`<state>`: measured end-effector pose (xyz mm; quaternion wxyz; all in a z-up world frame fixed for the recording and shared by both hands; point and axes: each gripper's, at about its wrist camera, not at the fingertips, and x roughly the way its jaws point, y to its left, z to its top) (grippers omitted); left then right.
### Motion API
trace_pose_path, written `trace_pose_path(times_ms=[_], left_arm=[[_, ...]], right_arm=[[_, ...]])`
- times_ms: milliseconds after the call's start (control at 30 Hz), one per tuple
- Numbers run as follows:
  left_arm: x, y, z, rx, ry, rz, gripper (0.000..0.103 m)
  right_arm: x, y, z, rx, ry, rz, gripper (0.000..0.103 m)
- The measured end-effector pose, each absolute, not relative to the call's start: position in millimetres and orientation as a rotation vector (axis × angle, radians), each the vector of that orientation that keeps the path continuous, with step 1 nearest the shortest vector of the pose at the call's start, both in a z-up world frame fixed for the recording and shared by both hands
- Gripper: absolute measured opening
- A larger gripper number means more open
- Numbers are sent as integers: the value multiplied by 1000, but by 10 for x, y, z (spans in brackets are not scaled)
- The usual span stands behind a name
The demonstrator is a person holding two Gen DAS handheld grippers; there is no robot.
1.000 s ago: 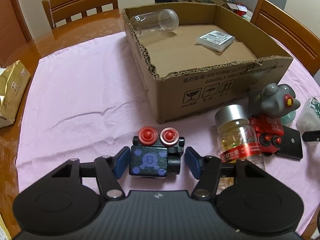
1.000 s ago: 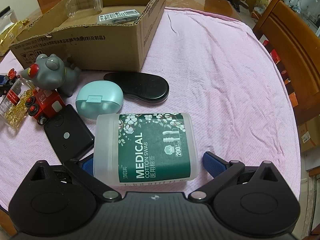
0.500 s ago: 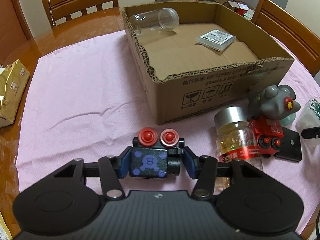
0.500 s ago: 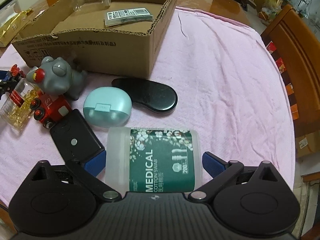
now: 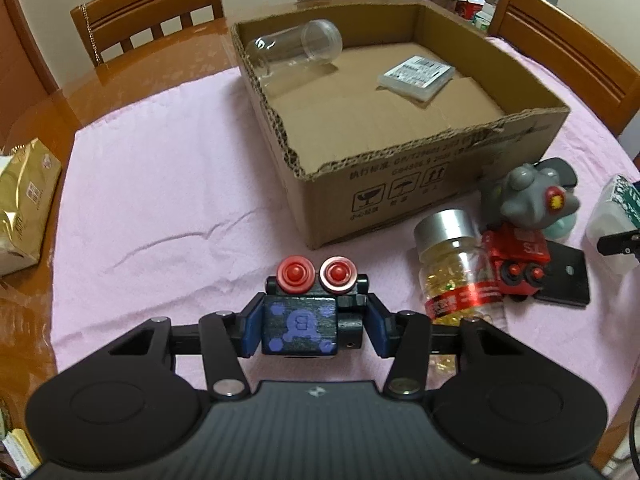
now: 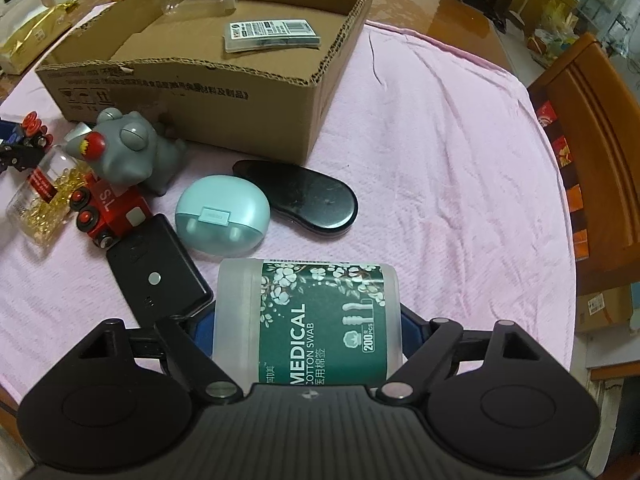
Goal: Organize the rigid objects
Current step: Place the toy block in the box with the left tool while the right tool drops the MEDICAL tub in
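Observation:
My left gripper [image 5: 314, 330] is shut on a black toy train [image 5: 316, 312] with a blue block and two red round ends, just above the pink cloth. My right gripper [image 6: 308, 328] is shut on a cotton swab box [image 6: 308, 320] with a green label, lying sideways. An open cardboard box [image 5: 420, 184] stands ahead; inside lie a clear jar [image 5: 296, 50] and a flat packet [image 5: 416, 78]. The box also shows in the right wrist view [image 6: 192, 92].
Beside the box lie a grey toy figure [image 6: 128, 148], a red toy train [image 6: 108, 212], a capsule bottle [image 5: 456, 264], a mint case [image 6: 222, 214], a black oval case [image 6: 300, 196] and a black flat device [image 6: 160, 280]. A gold bag [image 5: 24, 208] lies left. Wooden chairs [image 5: 568, 56] surround the table.
My left gripper has closed onto the black toy train. My right gripper has closed onto the cotton swab box and moved toward the cardboard box.

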<state>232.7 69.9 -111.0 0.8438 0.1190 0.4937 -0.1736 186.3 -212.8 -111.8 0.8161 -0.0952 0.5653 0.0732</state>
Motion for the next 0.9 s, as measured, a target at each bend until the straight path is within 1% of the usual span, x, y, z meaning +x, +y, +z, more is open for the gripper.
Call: trace_pose_path(times_ms=[233,400,600,733,900], left_arm=[[2206,660,-717,268,1021,-428,50],[2162,568,-372,301,967,-481,50],[2323,416,-56,312,881,-500,50],[2503,284,26,317,832,-514,50],[2839,161,-91,305,839,-480,50]], right_arm=[[1825,-2094,-851,-246,1179,212,86],[1834,-2036,-587,-257,1152,282,86],[1903,-1935,-246,-274,1080,347,86],[2026,-1882,-79,-279,1032,367,86],[2202,-1807,84,-298,967,385,86]])
